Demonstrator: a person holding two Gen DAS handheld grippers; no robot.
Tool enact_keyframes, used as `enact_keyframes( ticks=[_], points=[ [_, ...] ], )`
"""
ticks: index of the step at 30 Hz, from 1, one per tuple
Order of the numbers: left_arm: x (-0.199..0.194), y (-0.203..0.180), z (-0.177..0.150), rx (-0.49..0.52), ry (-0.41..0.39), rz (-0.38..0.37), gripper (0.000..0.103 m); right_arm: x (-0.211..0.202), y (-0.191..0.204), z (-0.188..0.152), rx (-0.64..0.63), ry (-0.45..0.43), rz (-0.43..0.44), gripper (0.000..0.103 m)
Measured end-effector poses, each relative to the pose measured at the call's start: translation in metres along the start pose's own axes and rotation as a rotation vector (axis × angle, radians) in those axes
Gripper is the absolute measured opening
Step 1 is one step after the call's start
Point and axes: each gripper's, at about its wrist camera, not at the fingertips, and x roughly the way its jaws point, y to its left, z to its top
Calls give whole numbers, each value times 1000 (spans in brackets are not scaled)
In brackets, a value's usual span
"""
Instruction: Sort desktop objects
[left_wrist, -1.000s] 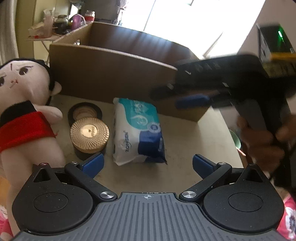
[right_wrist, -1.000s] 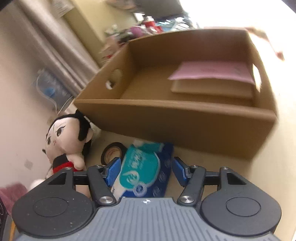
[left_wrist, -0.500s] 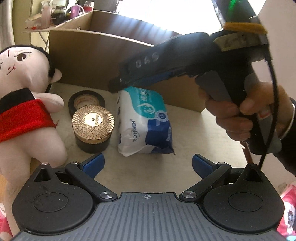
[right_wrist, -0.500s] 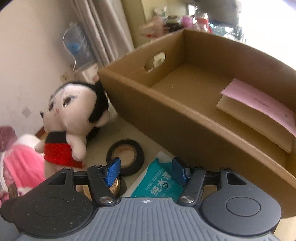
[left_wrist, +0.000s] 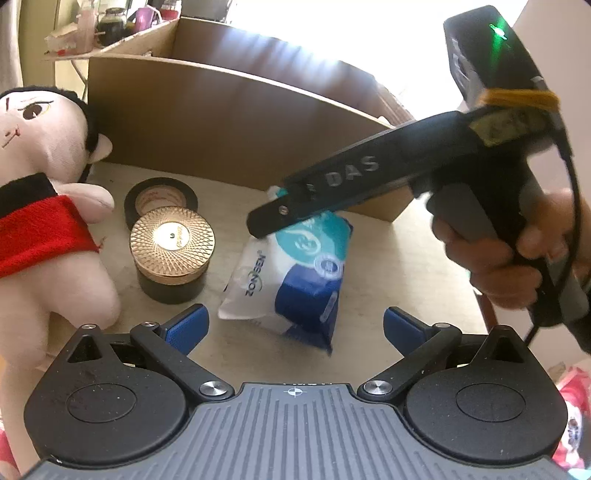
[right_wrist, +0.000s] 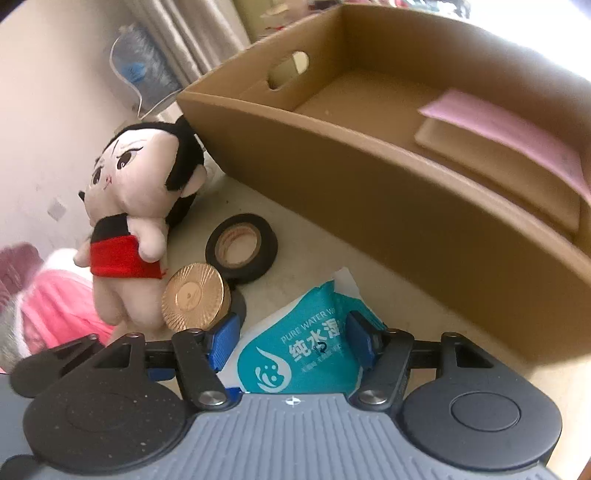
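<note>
One plush doll (right_wrist: 138, 206), one black tape roll (right_wrist: 242, 248), one gold-lidded jar (left_wrist: 171, 254), one wet-wipes pack (left_wrist: 291, 273). One cardboard box (right_wrist: 388, 206), holding one pink-topped pad (right_wrist: 517, 147). Two grippers: left (left_wrist: 293, 325), right (right_wrist: 291, 338).

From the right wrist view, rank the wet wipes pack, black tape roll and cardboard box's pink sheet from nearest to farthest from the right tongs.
1. Wet wipes pack: between the fingers of the right tongs.
2. Black tape roll: flat on the table, ahead and left.
3. Pink sheet: inside the cardboard box, ahead and right, beyond its near wall.
</note>
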Motion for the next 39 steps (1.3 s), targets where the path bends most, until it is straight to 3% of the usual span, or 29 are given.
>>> enact_keyframes(
  ticks=[6,16,18,29,39],
  points=[
    [-2,-10,-6,2,15,-11,101,-12,-13,-17,130,20,35,68],
    [7,-14,-1,-16,46,-52,102,-17,-18,-31,241,26,66,68],
    [10,1,2,-16,57,-64,102,-17,-20,-31,261,32,77,68],
    [13,-5,2,7,71,-65,103,-22,-24,-41,307,51,84,70],
    [18,-8,-3,2,57,-112,103,-35,-37,-56,373,33,84,72]
  ],
)
